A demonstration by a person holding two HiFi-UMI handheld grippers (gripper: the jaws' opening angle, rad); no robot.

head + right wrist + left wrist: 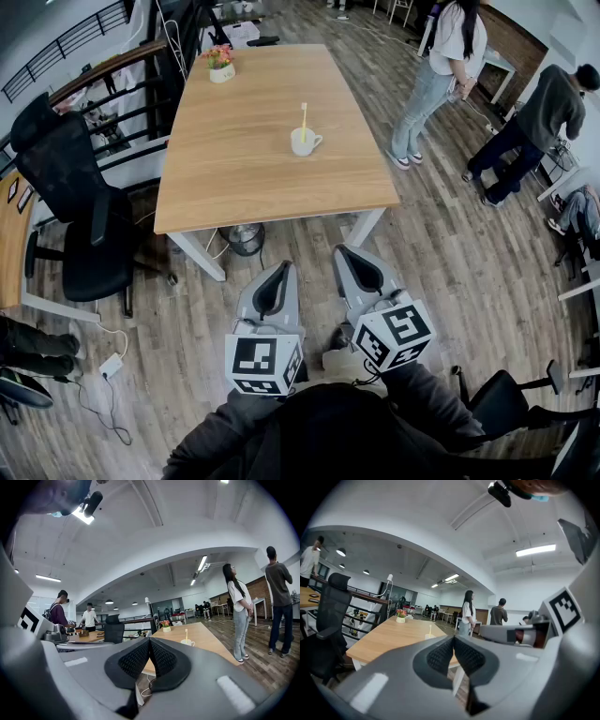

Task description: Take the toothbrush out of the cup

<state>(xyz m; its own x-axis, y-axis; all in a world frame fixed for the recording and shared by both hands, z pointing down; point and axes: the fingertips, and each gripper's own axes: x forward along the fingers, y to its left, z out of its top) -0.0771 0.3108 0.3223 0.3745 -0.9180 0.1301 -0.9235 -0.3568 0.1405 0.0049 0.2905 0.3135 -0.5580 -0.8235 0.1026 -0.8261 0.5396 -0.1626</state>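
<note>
Both sets of jaws were pressed together on nothing, with the left gripper (279,272) and the right gripper (349,255) short of the table (244,187). We saw the white cup (303,142) well ahead on the smooth wooden top, the slim yellow toothbrush (303,114) upright inside. We judged that a sideways pull on that thin, slick handle could topple the glossy, rounded cup — or slip from the ribbed pads.

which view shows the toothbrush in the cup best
Head view: it looks down on the table, so the yellow toothbrush stands clear in the white cup. Both gripper views show it only tiny and distant, beyond their jaws.
</note>
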